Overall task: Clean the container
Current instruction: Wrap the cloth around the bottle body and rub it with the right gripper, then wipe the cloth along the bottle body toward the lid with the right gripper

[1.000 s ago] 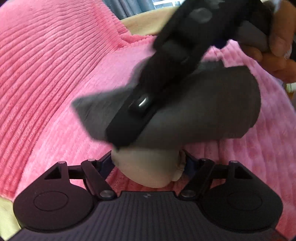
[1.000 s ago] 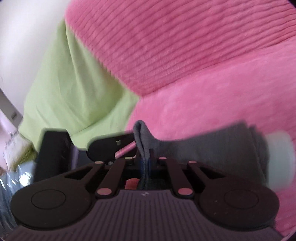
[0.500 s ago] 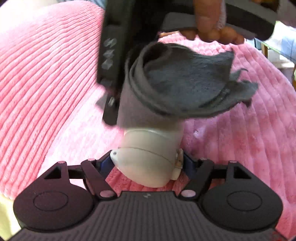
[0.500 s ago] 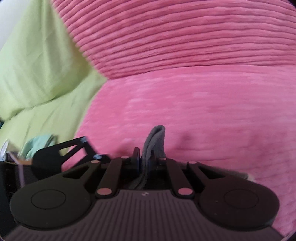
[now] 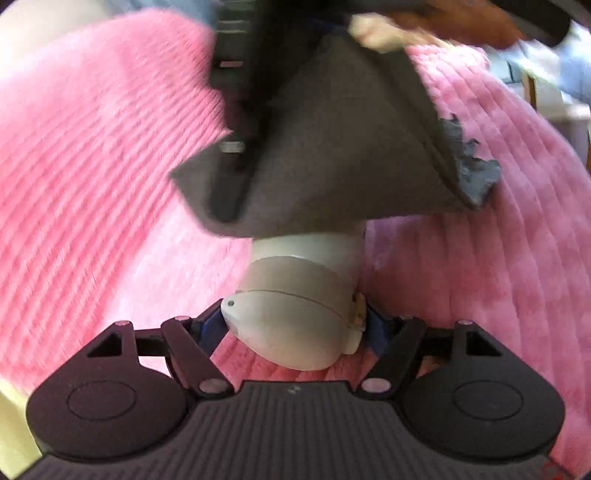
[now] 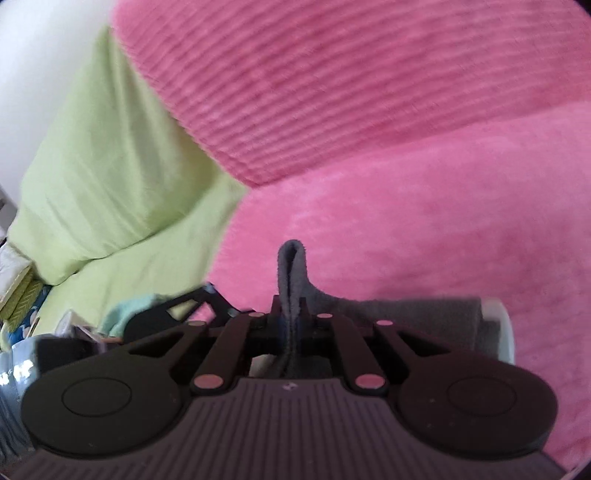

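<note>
My left gripper [image 5: 295, 325] is shut on a white container [image 5: 299, 295], gripping its rounded lid end and holding it out over pink bedding. A grey cloth [image 5: 332, 147] is draped over the container's far end. My right gripper [image 6: 291, 314] is shut on a fold of that grey cloth [image 6: 291, 269]; it also shows in the left wrist view [image 5: 236, 122], pressing the cloth against the container from above. In the right wrist view the cloth wraps the container [image 6: 498, 328] at lower right, and my left gripper [image 6: 184, 314] shows at lower left.
A pink ribbed blanket [image 5: 92, 166] covers the bed under both grippers. A green sheet and pillow [image 6: 110, 177] lie to the left in the right wrist view. A person's hand [image 5: 424, 26] holds the right gripper. Clutter sits at the far left edge [image 6: 22, 288].
The right gripper has swung the cloth around the container's far end; the cloth now hangs as a flat cone rather than an open fold. The left gripper keeps holding the container still.
</note>
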### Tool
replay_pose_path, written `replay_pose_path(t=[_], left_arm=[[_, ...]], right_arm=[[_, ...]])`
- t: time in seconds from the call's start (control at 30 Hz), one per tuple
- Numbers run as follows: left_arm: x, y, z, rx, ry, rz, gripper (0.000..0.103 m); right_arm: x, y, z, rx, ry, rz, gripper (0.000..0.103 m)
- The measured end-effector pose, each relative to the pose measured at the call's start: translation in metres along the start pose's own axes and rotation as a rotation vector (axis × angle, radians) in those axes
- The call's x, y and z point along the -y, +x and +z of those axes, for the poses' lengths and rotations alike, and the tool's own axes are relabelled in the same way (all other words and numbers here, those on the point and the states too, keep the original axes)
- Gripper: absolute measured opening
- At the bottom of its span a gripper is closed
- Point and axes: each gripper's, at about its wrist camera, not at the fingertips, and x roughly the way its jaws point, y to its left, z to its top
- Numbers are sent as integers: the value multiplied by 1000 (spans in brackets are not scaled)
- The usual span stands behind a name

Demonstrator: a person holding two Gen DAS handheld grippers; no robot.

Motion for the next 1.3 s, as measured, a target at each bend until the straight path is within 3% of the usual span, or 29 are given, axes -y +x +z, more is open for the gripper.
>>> replay_pose_path(t=[0.13, 0.27, 0.33, 0.4, 0.43, 0.5, 0.57, 0.7, 0.77, 0.83, 0.97, 1.07, 1.2, 1.3], left_arm=[[-42, 9, -8, -21, -225, -215, 78], [-74, 15, -24, 27, -442, -384, 81], [-84, 15, -31, 61, -519, -430, 80], [-82, 17, -28, 67, -506, -433, 76], [-70, 16, -21, 67, -446, -396, 69], [-44, 5, -11, 59, -298, -292, 66], [-13, -13, -5, 54, -134, -168, 66], [30, -32, -1, 66, 70, -8, 66], [38, -33, -1, 64, 98, 26, 65], [39, -33, -2, 57, 90, 31, 65], [34, -33, -4, 59, 50, 5, 65], [36, -35, -6, 69, 59, 9, 65], [33, -38, -7, 71, 36, 0, 65], [27, -39, -6, 65, 12, -34, 65]], right_arm=[[13, -5, -12, 8, 85, 38, 2], [21, -11, -20, 22, 120, 55, 2], [23, -16, -24, 32, 132, 57, 2], [23, -19, -29, 41, 145, 56, 2], [23, -20, -31, 46, 151, 54, 2], [21, -24, -35, 49, 154, 46, 2], [16, -29, -38, 46, 145, 36, 5], [-12, -30, -39, 92, 66, 77, 5], [-23, -19, -39, 77, 70, 100, 5], [-30, -8, -43, 68, 52, 55, 4], [-18, -5, -51, 116, 87, 52, 2], [-3, -13, -47, 140, 99, 3, 0], [11, -27, -36, 174, 49, -142, 3], [28, -37, -37, 202, 86, -128, 3]])
